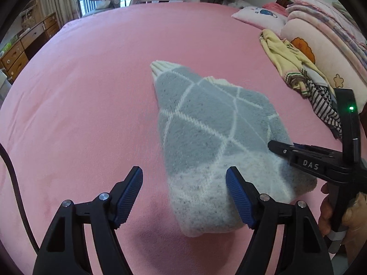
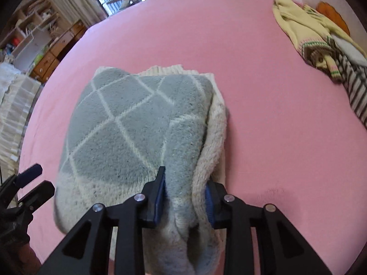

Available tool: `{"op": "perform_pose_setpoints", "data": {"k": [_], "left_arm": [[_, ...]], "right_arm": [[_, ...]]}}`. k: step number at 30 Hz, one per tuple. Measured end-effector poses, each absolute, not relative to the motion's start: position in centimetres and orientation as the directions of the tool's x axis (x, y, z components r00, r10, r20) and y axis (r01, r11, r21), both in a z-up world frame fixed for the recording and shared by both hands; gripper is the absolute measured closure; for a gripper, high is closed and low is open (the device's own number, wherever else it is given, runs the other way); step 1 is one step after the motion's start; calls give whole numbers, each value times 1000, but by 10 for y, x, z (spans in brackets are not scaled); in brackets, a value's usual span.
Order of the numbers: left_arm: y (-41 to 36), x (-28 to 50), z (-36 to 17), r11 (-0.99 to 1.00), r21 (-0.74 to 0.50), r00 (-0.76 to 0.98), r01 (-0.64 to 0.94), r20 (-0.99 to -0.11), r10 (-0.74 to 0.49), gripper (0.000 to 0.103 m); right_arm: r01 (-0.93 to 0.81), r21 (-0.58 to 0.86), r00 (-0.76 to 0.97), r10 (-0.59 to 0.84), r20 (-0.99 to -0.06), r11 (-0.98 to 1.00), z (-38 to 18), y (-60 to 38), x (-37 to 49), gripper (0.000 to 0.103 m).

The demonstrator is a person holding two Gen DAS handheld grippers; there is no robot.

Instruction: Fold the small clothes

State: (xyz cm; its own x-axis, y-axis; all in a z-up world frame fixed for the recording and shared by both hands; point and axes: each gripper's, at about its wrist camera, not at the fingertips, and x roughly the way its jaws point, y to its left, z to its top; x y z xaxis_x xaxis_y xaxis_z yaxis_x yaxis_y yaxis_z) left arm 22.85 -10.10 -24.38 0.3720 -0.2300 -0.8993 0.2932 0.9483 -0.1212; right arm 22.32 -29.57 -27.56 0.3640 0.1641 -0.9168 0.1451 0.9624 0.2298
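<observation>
A fluffy grey sweater (image 1: 206, 123) with white diamond lines and a white hem lies folded on the pink bed (image 1: 103, 80). My left gripper (image 1: 183, 183) hovers open over its near left corner, one blue pad above the bedsheet and the other above the white hem, gripping nothing. My right gripper (image 2: 184, 192) is shut on the sweater's (image 2: 128, 126) near right edge, with a thick fold of grey and white knit bunched between its blue pads. In the left wrist view the right gripper (image 1: 282, 149) reaches in from the right side, held by a hand (image 1: 328, 208).
A heap of clothes (image 1: 298, 68), a pale yellow garment and a striped one, lies at the right by pink pillows and blankets (image 1: 321, 29). Wooden drawers (image 1: 23, 48) and a window stand beyond the bed's far left edge. A black cable (image 1: 13, 183) runs along the left.
</observation>
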Motion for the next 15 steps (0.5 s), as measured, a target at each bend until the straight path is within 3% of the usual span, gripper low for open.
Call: {"op": "perform_pose_setpoints", "data": {"k": [4, 6, 15], "left_arm": [[-102, 234, -247, 951, -114, 370, 287, -903, -220, 29], [-103, 234, -247, 952, -110, 371, 287, -903, -216, 29], [-104, 233, -276, 958, -119, 326, 262, -923, -204, 25]], "right_arm": [[139, 230, 374, 165, -913, 963, -273, -298, 221, 63], [136, 203, 376, 139, -916, 970, -266, -301, 217, 50], [146, 146, 383, 81, -920, 978, -263, -316, 191, 40]]}}
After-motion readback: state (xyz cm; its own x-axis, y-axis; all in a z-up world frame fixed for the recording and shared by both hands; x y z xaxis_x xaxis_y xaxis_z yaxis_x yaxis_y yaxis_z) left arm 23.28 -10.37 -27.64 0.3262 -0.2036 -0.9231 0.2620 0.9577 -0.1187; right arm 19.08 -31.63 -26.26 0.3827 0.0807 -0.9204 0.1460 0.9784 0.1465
